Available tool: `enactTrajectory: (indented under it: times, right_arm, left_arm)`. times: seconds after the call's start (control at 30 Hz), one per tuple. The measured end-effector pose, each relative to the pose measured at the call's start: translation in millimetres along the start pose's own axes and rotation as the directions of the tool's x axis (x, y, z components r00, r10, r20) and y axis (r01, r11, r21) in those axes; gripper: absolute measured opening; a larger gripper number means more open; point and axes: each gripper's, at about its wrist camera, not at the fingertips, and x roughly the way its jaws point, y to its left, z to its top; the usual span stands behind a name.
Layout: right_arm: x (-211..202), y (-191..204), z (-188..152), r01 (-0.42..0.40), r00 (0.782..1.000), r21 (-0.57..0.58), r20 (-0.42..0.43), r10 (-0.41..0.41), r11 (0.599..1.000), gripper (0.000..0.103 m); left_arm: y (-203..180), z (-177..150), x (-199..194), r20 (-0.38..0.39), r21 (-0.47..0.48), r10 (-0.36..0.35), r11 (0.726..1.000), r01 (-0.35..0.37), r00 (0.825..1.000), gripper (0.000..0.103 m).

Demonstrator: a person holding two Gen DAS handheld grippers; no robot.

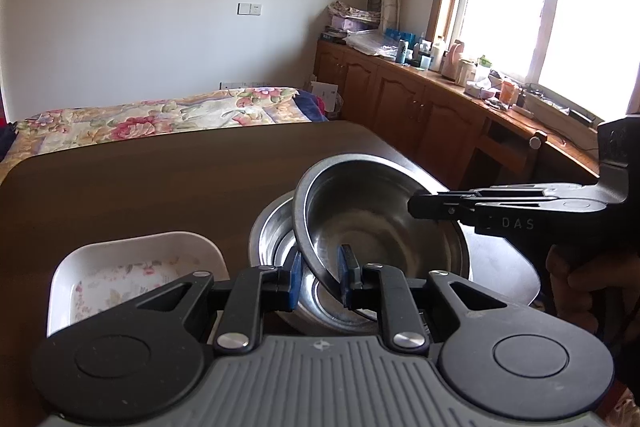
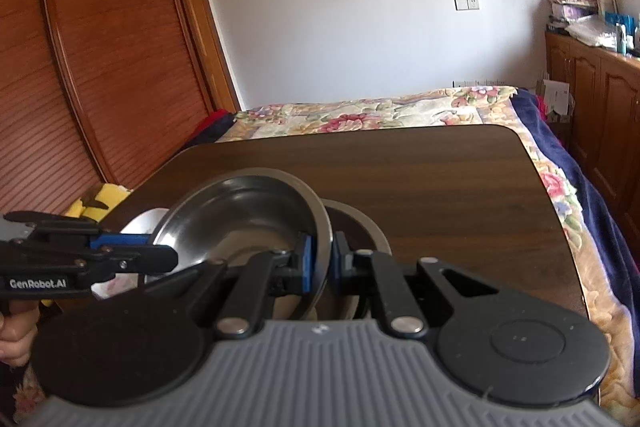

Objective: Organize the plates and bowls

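Fingers (image 1: 344,261) of the left gripper (image 1: 319,277) and of the right gripper (image 2: 320,259) pinch opposite rims of one tilted steel bowl (image 1: 372,219), each pair nearly closed on the thin metal. A second steel bowl (image 1: 276,239) sits flat beneath it on the dark wooden surface (image 1: 160,187). The held bowl's mouth tips up toward the left camera, its near rim lowest. One white floral dish (image 1: 132,267) lies just left of the left fingers. Both grippers reach in level, a hand (image 1: 580,287) gripping the right handle.
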Motion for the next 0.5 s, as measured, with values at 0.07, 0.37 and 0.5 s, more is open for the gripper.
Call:
enactTrajectory:
  times: [0.07, 0.37, 0.5]
  right_arm:
    - [0.3, 2.9, -1.7, 0.009, 1.000, -0.015, -0.001, -0.009, 1.000, 0.012]
    - [10.7, 7.8, -7.2, 0.029, 0.999, -0.031, -0.019, -0.030, 0.999, 0.012]
    - [12.8, 8.7, -7.1, 0.038, 0.999, -0.031, -0.021, -0.038, 0.999, 0.013]
  left_arm:
    - [0.5, -3.3, 0.9, -0.002, 0.000, 0.007, 1.000, -0.007, 1.000, 0.047]
    - [1.0, -15.3, 9.5, -0.009, 0.002, 0.035, 0.999, -0.035, 0.999, 0.047]
    - [-1.5, -15.3, 12.3, -0.004, 0.009, 0.053, 0.999, -0.053, 0.999, 0.047]
